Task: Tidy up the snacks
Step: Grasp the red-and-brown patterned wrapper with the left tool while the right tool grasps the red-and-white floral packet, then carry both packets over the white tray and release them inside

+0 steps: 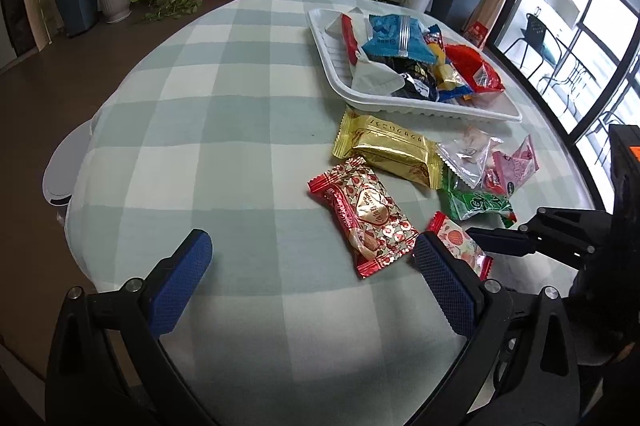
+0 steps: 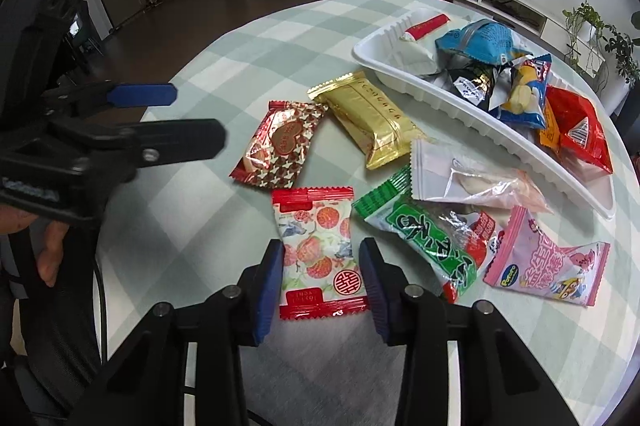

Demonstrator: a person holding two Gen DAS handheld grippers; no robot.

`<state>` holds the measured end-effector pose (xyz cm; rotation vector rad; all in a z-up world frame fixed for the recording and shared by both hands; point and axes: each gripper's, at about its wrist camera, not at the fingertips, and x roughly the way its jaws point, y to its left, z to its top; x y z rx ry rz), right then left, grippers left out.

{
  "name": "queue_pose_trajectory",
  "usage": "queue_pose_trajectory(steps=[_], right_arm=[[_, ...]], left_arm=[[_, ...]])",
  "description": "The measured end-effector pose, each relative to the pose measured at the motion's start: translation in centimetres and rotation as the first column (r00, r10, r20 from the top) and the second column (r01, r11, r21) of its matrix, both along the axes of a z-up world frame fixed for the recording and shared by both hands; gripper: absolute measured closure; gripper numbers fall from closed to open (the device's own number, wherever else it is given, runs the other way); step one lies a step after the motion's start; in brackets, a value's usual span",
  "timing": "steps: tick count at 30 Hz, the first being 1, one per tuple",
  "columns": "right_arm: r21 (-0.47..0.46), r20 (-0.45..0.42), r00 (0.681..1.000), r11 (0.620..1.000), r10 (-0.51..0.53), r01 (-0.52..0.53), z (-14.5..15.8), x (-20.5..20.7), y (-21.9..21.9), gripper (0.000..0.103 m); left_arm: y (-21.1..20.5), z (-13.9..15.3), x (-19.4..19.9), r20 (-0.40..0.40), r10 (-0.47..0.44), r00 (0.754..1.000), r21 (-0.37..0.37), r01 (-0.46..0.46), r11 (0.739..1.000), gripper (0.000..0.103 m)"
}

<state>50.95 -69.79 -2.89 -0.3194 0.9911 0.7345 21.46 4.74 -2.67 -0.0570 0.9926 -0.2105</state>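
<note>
My right fingers [image 2: 322, 276] are straddling the strawberry packet [image 2: 318, 252] lying on the checked surface [image 2: 200, 246], not yet clenched. My left fingers [image 1: 312, 272] are hanging released beside the red heart packet [image 1: 366, 212]. The white tray [image 2: 460, 106] is holding other snacks.

**Tabletop Layout: Tray and Loose Packets**

The tray [image 2: 460, 110] sits on the far right part of the tabletop [image 1: 220, 146] and holds a heap of overlapping packets. Six loose packets lie on the tabletop in front of the tray.

- The long packet [image 2: 372, 122] lies just beside the tray's near wall.
- The heart-marked packet [image 2: 280, 146] lies left of the long packet.
- The fruit-print packet [image 2: 320, 250] lies nearer than the heart-marked packet, between the parted fingers of the right hand-held gripper [image 2: 320, 266].
- The see-through packet [image 2: 460, 174] lies right of the long packet and overlaps the leaf-edged packet [image 2: 424, 238].
- The cartoon packet [image 2: 548, 262] lies furthest right.
</note>
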Motion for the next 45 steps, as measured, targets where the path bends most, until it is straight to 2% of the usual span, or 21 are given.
queue_pose_trajectory(steps=[6, 8, 12, 14, 16, 17, 19, 21, 28, 34, 39, 45], right_arm=[[-0.008, 0.012, 1.0, 1.0, -0.012, 0.012, 0.0, -0.9, -0.1, 0.061], [-0.014, 0.02, 1.0, 1.0, -0.011, 0.012, 0.0, -1.3, -0.1, 0.061], [-0.007, 0.019, 1.0, 1.0, -0.013, 0.013, 0.0, -1.7, -0.3, 0.061], [-0.007, 0.02, 1.0, 1.0, -0.013, 0.013, 0.0, -1.9, -0.4, 0.061], [-0.01, 0.023, 1.0, 1.0, -0.012, 0.012, 0.0, -2.1, -0.3, 0.061], [-0.012, 0.025, 1.0, 1.0, -0.012, 0.012, 0.0, -2.2, -0.3, 0.061], [-0.01, 0.027, 1.0, 1.0, -0.012, 0.013, 0.0, -2.5, -0.3, 0.061], [-0.009, 0.031, 0.999, 1.0, -0.011, 0.011, 0.0, -2.9, -0.3, 0.061], [0.001, 0.031, 0.999, 1.0, -0.022, 0.022, -0.1, -3.6, -0.4, 0.061], [0.073, -0.012, 0.997, 0.995, -0.073, 0.074, 0.1, -3.8, -1.9, 0.067], [0.124, -0.036, 0.993, 0.986, -0.109, 0.112, 0.4, -4.2, -3.2, 0.068], [0.28, -0.127, 0.975, 0.936, -0.183, 0.212, 2.0, -4.0, -7.0, 0.068]], left_arm=[[-2.7, -1.8, 3.3, -0.046, -0.019, 0.999, 0.075, 0.023, 0.997, 0.001], [-3.1, -2.7, 4.3, -0.064, -0.017, 0.998, 0.098, 0.023, 0.995, 0.004], [-3.8, -2.9, 4.8, -0.05, -0.036, 0.998, 0.144, 0.042, 0.989, 0.009], [-3.7, -2.8, 4.9, -0.044, -0.051, 0.998, 0.14, 0.057, 0.989, 0.017], [-3.5, -2.6, 5.1, -0.039, -0.06, 0.997, 0.135, 0.065, 0.989, 0.033], [-3.3, -2.5, 5.3, -0.039, -0.064, 0.997, 0.131, 0.069, 0.989, 0.037], [-3.1, -2.2, 5.4, -0.037, -0.077, 0.996, 0.128, 0.081, 0.988, 0.057], [-3.0, -2.1, 5.5, -0.034, -0.088, 0.996, 0.139, 0.092, 0.986, 0.068], [-2.9, -2.0, 3.9, -0.008, -0.139, 0.99, 0.155, 0.138, 0.978, 0.072], [-3.0, -1.2, 2.0, 0.017, -0.167, 0.986, 0.124, 0.164, 0.979, 0.074], [-2.3, -0.4, 0.1, 0.028, -0.17, 0.985, 0.021, 0.17, 0.985, 0.074], [-1.3, 2.3, -0.8, 0.076, -0.152, 0.985, -0.127, 0.161, 0.979, 0.074]])
